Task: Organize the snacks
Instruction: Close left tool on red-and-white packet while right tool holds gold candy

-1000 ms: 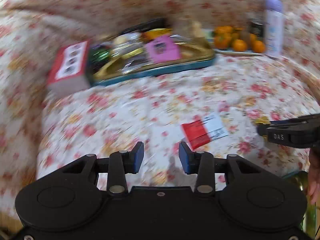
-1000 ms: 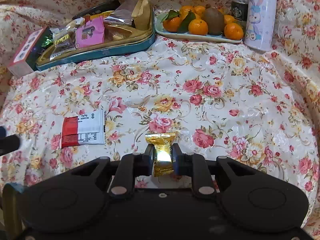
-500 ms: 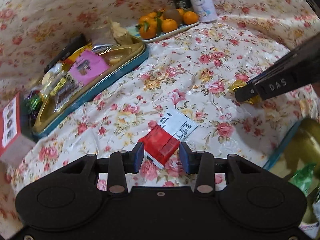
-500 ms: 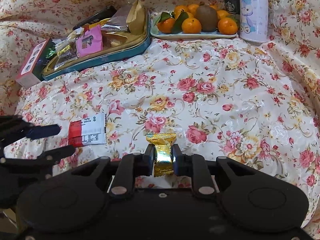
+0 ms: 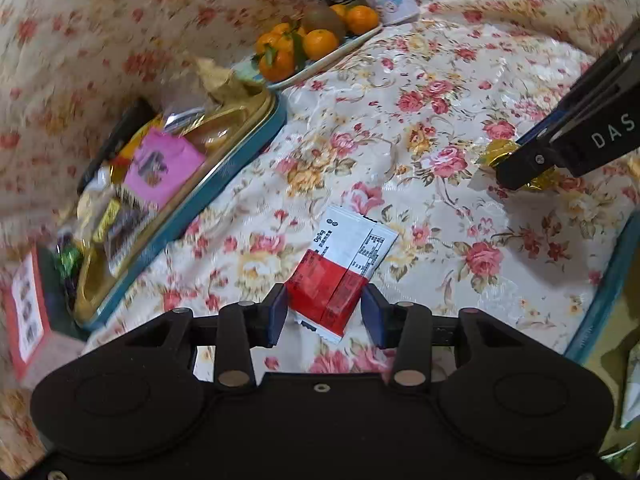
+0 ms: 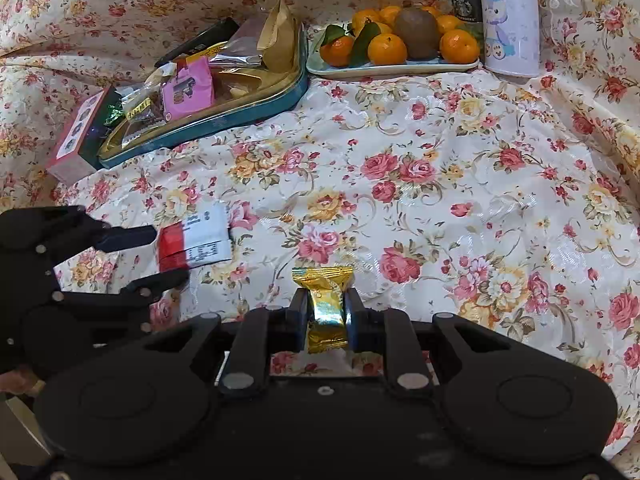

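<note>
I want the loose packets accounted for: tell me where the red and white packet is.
The red and white packet lies flat on the flowered cloth, between the opening jaws of the left tongs, left of the gold candy held by the right tongs.

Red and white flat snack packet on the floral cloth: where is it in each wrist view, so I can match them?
Left wrist view: the red and white flat snack packet lies low centre, between the opening jaws of the left gripper.
Right wrist view: same packet at left, mid-height, between that gripper's fingers.
Shared landmark: the plate of oranges.
</note>
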`<state>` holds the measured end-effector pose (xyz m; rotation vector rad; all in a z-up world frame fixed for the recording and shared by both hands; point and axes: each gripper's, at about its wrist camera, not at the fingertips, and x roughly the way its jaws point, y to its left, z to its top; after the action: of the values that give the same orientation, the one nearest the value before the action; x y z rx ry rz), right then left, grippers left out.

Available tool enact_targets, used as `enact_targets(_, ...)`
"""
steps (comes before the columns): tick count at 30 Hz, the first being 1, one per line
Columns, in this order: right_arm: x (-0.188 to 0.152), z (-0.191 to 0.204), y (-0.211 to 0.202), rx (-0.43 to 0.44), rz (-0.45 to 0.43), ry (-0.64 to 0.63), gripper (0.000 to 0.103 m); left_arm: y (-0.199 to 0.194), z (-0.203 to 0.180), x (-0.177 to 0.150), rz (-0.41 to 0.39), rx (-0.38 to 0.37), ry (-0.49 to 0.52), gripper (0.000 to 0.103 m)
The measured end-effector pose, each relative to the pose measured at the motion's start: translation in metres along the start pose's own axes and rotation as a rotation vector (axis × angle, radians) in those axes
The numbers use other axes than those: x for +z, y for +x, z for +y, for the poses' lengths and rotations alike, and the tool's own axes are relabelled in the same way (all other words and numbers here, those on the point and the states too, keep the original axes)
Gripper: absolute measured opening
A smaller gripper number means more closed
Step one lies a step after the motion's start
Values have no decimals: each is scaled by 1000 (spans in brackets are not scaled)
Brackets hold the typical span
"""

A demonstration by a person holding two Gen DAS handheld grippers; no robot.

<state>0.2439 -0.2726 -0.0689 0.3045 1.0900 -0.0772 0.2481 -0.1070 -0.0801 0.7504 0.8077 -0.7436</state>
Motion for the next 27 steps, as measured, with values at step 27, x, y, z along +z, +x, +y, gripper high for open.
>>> enact_targets(27, -8, -8, -21, 50, -29, 40, 21, 30, 42, 30, 102, -191, -428, 46)
